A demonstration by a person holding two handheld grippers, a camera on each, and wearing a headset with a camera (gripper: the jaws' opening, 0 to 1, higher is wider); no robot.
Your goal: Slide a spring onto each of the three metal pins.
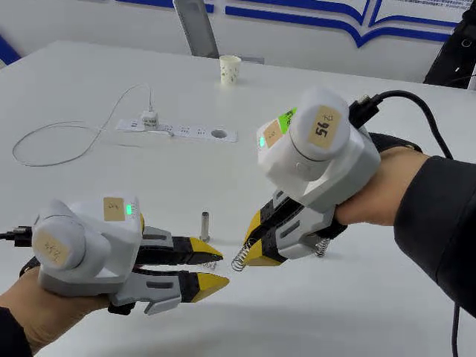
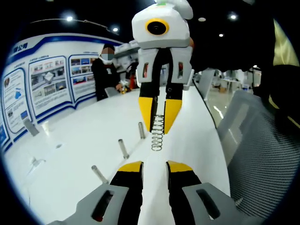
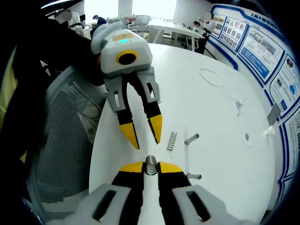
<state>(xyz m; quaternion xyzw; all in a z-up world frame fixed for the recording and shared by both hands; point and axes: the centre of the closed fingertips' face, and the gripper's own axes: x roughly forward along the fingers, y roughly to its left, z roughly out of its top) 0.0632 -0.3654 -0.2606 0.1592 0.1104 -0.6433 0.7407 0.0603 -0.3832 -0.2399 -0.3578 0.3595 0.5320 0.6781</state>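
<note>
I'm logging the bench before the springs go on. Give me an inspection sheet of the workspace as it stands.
Surface: white table, mostly bare.
Job's things: three metal pins stand in a row, all bare; one spring is in the right gripper; a loose spring lies on the table.
Clutter: power strip; paper cup.
Grippers: left gripper open, empty; right gripper shut on the spring.
Cables: white cable runs from the power strip; black cable on the right gripper.
Surroundings: mesh chair, wall posters, a person standing.
</note>
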